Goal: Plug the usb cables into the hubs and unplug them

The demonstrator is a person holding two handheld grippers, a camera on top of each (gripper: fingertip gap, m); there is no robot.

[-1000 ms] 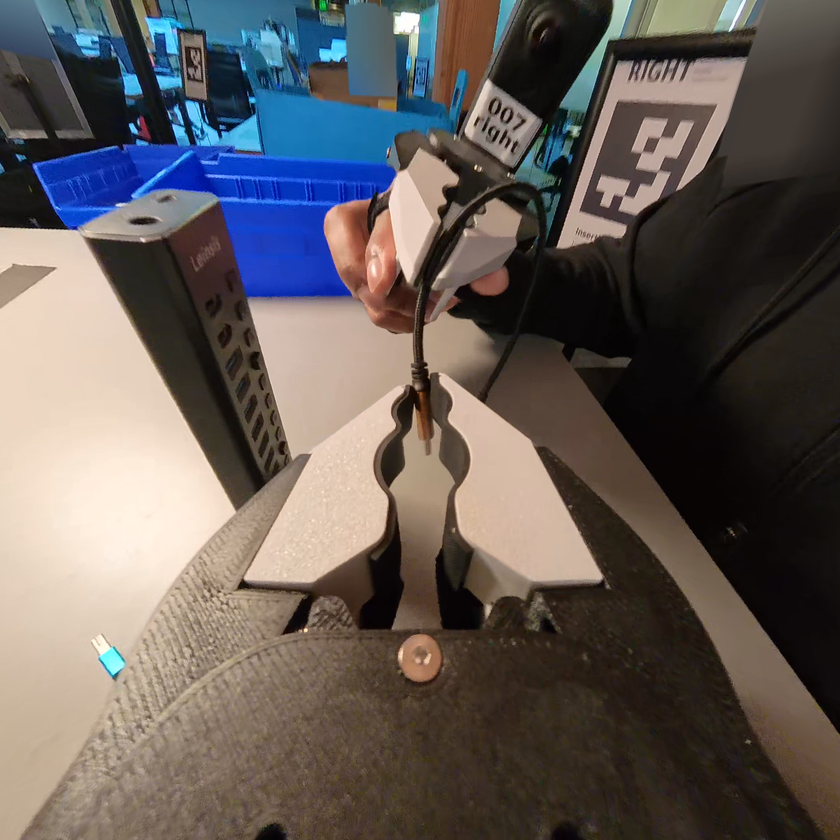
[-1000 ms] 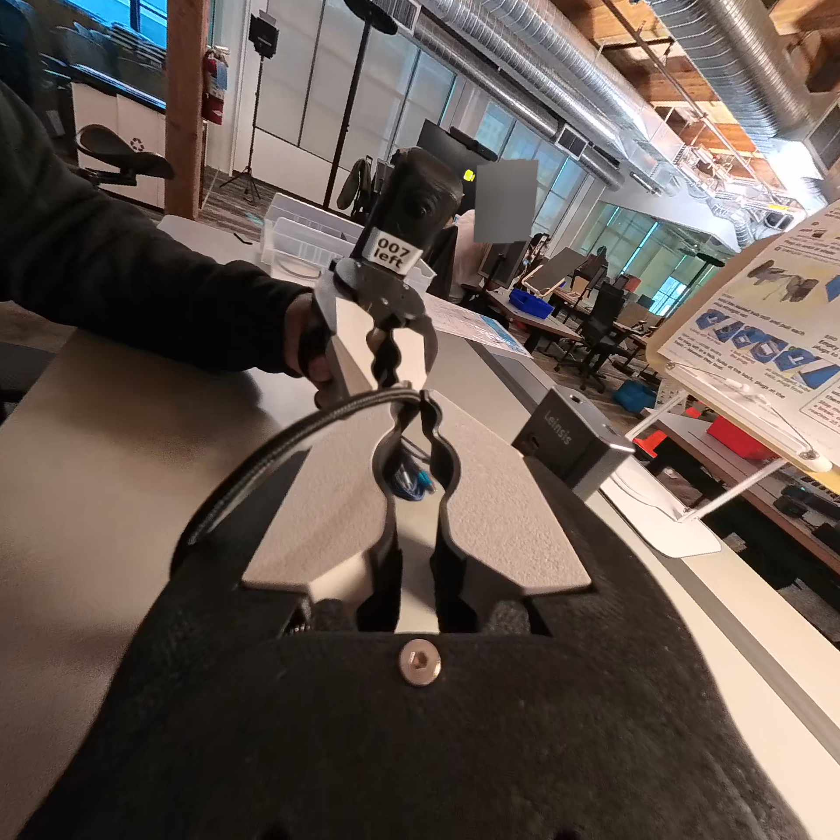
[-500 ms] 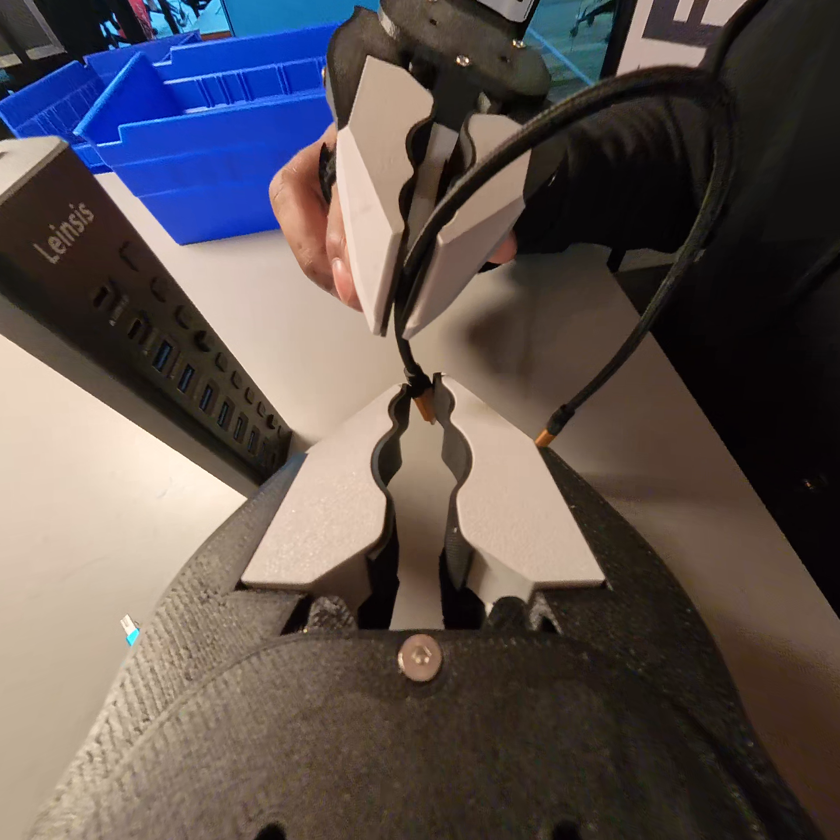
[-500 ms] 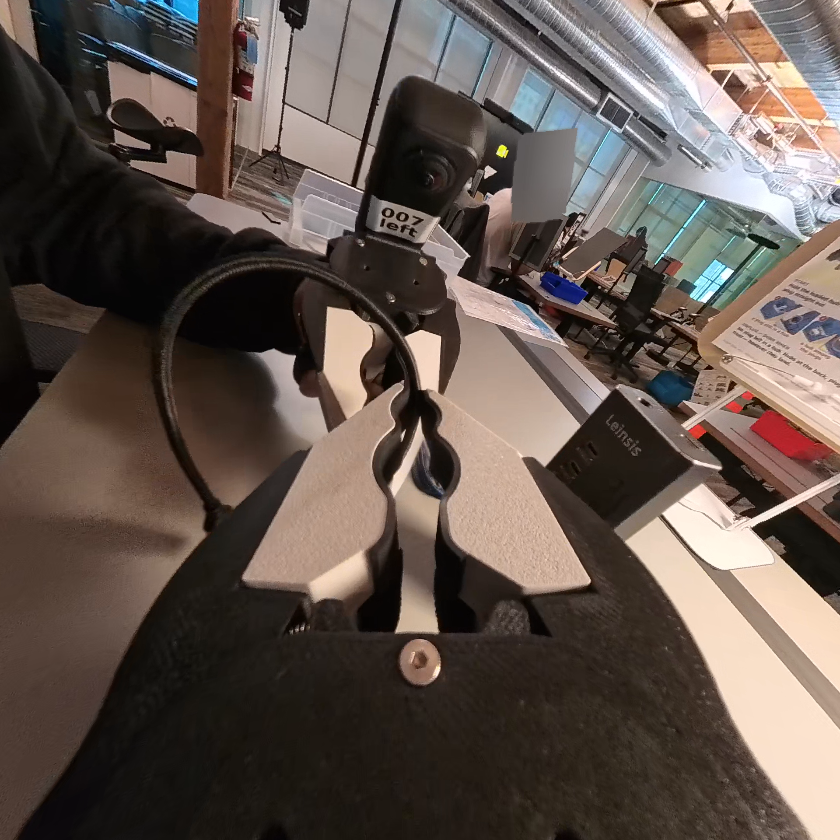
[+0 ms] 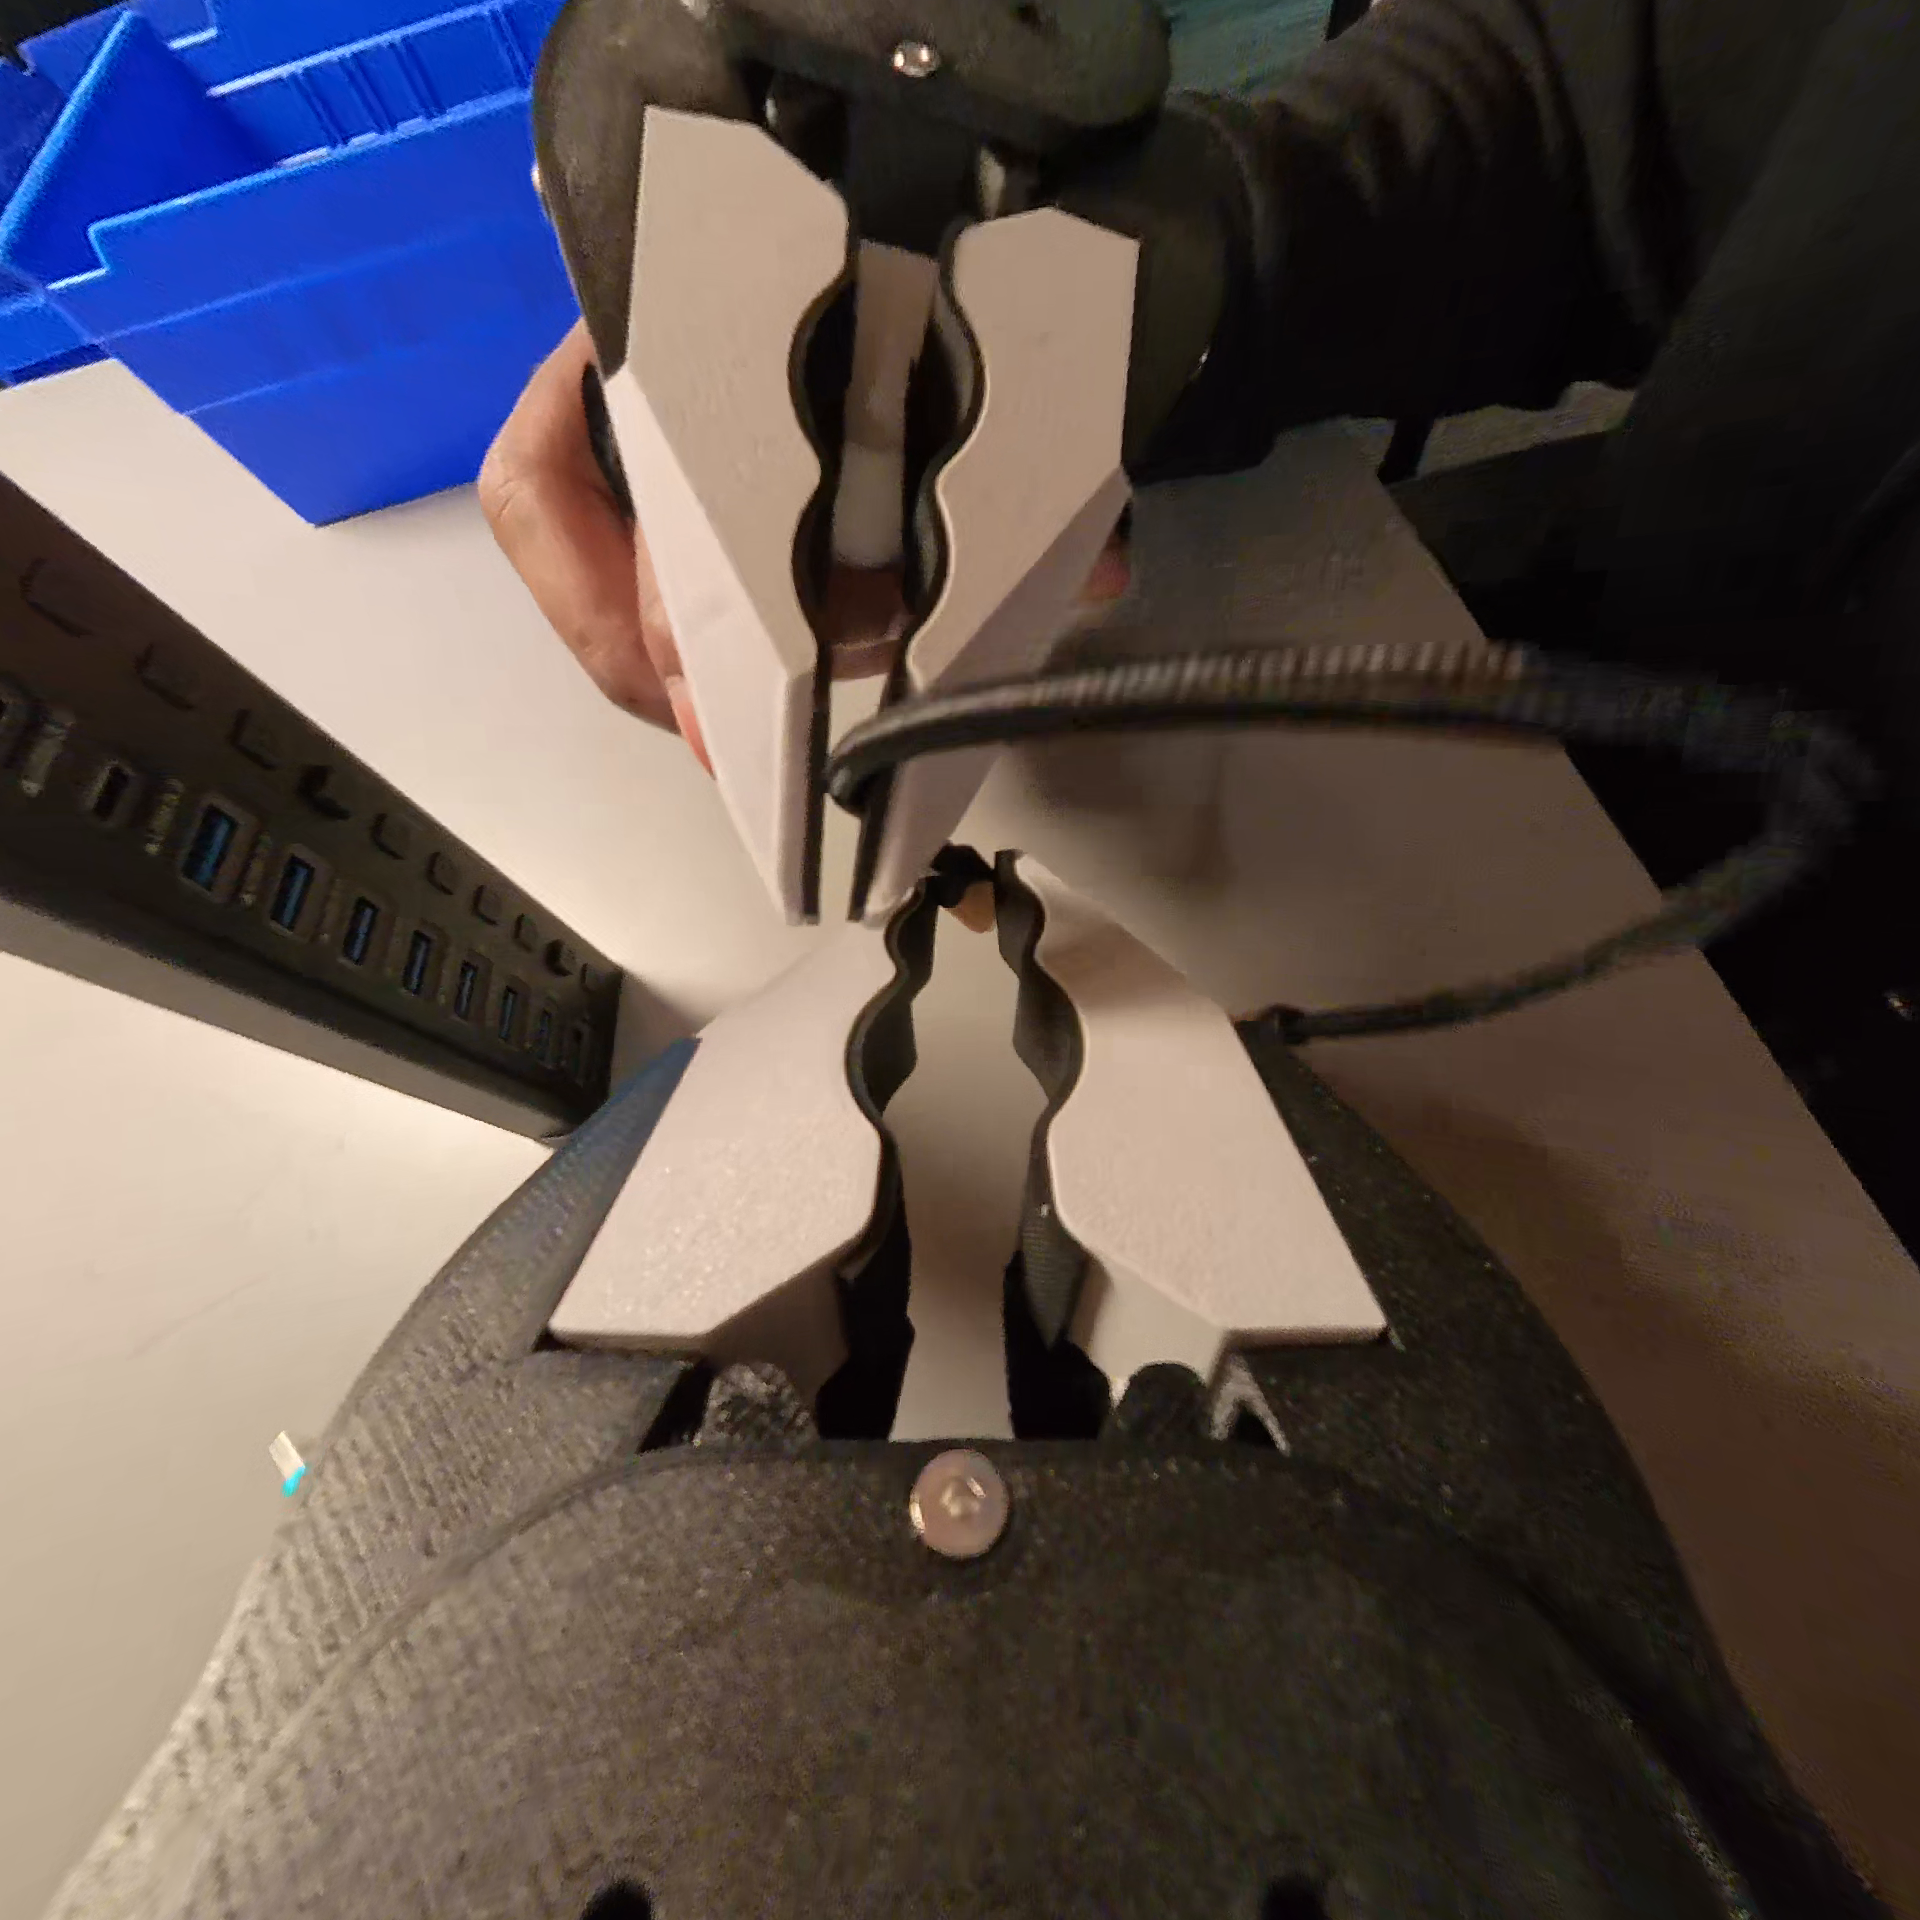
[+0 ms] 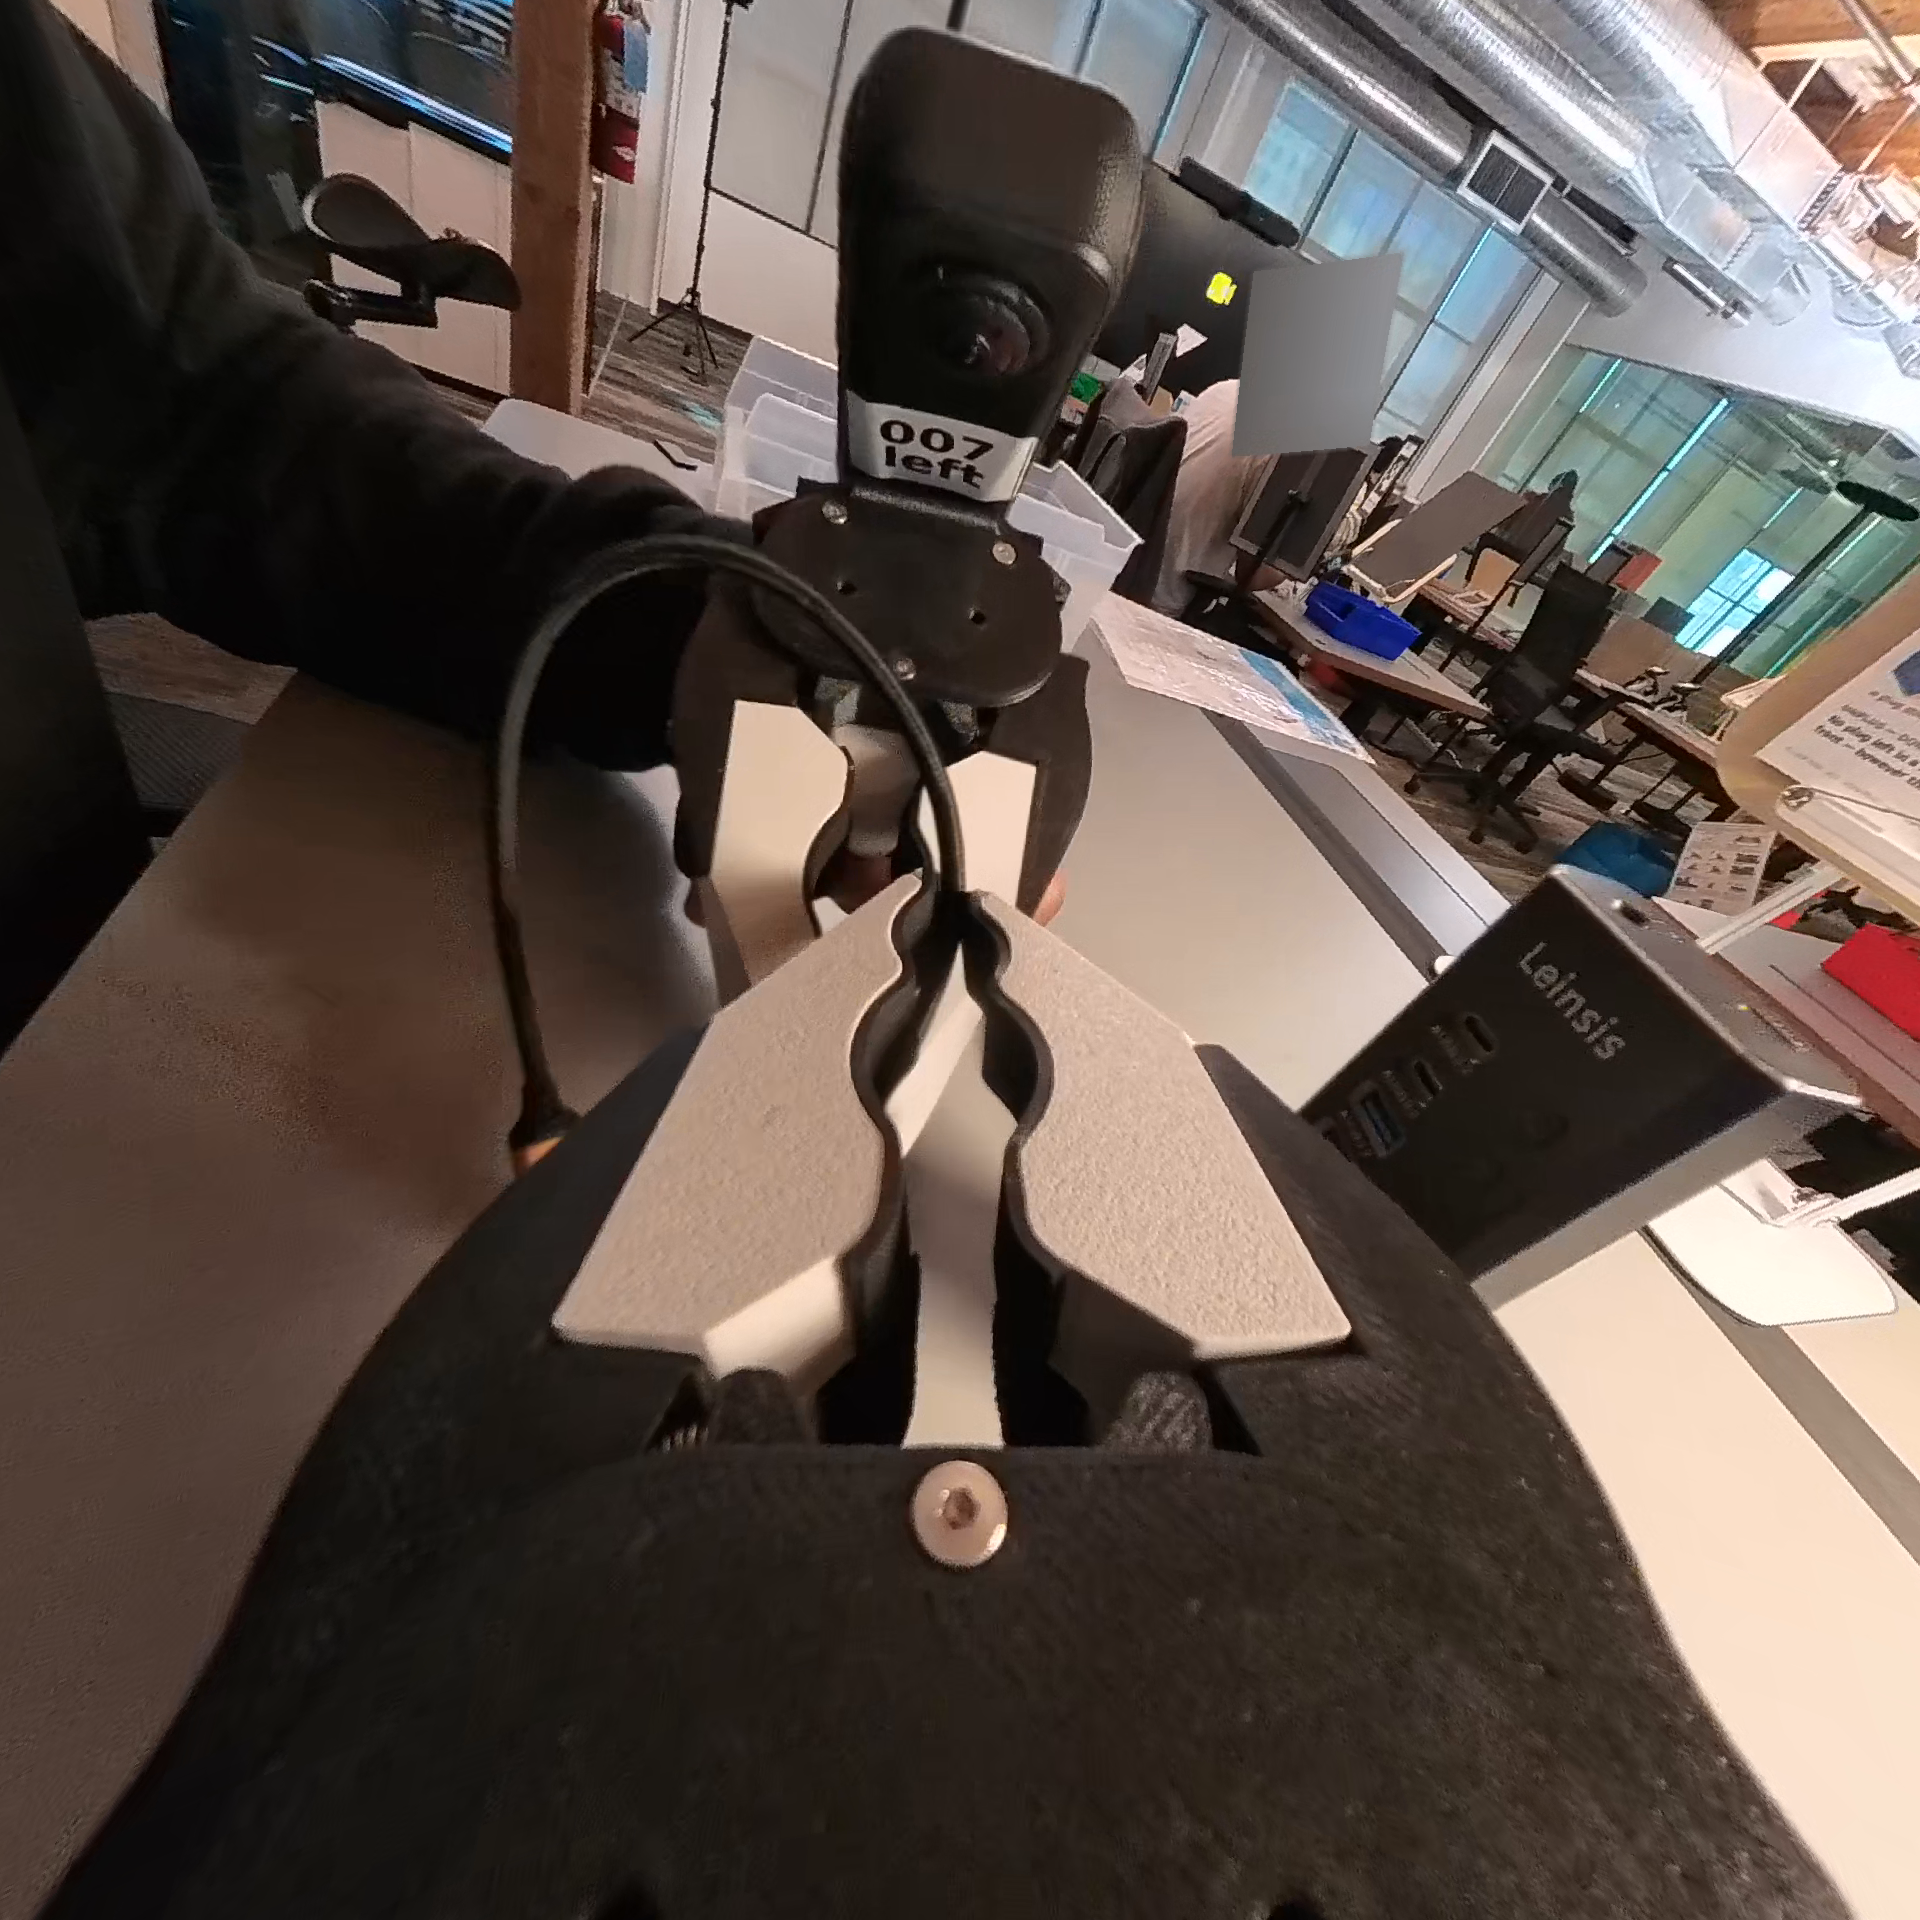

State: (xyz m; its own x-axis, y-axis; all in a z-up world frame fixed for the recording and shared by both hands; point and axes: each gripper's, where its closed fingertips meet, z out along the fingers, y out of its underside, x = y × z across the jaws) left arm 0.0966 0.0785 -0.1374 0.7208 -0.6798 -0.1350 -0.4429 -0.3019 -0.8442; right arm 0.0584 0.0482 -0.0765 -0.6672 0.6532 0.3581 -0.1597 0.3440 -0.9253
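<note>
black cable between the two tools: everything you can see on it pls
The cable is black with a braided-looking jacket, short, looped in the air above the table. The left tool pinches one end at its fingertips, where a copper-coloured plug tip shows. The right tool clamps the cable slightly farther along, close to its fingertips. From there it arcs round to a free end with another copper-coloured plug, hanging unplugged. Neither end is in the hub.

Wrist cameras face-to-face, seemingly close, above table (image 5: 260,1195)
</note>
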